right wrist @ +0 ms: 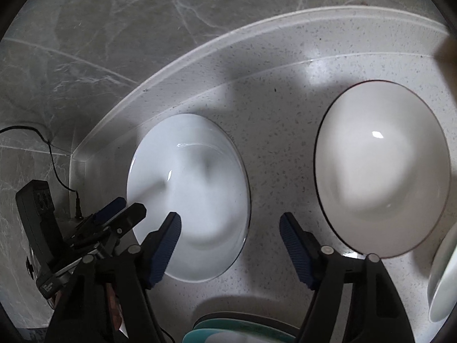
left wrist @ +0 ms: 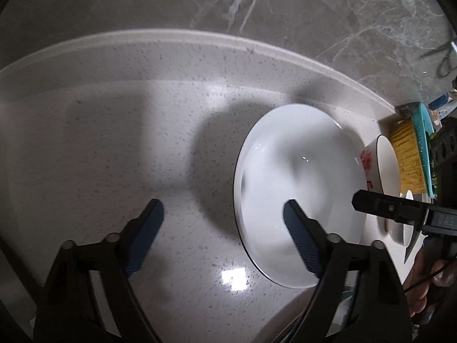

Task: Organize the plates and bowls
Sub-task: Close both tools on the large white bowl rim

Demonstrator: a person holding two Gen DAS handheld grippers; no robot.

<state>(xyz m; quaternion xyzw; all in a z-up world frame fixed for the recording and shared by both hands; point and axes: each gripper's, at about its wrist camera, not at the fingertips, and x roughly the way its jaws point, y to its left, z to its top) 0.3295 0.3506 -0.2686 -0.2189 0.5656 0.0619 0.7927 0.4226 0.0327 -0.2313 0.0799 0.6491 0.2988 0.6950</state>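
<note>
The left hand-held gripper (left wrist: 222,223) stood open over the speckled desk (left wrist: 114,143), with nothing between its blue pads (left wrist: 148,228). Its right pad hung over the near left rim of the white plate (left wrist: 300,188), while its left pad hung over bare desk. If it closed there, it would likely have caught only the thin edge of the plate. The glazed rim looked slick, so the plate could have slid out or tipped.

From the right-hand camera, the same plate (right wrist: 194,188) lay flat on the desk, near the raised back edge (right wrist: 200,54). A hard push from either side could have driven it against that edge and chipped it.

The right hand-held gripper (right wrist: 228,245) was also open and empty. It pointed at the strip of desk between the plate and the white bowl (right wrist: 382,168), which sat apart from the plate, further right. Its left finger overlapped the plate's near rim in the view, and whether it touched I could not tell. Both grippers crowded the same plate, so they might have knocked each other, or tugged it in opposite directions.

A stack of teal and white dishes (right wrist: 228,331) sat at the near edge, just under the right gripper. Another white dish (right wrist: 442,280) leaned in at the far right. A careless swing toward the bowl could have struck either one.
</note>
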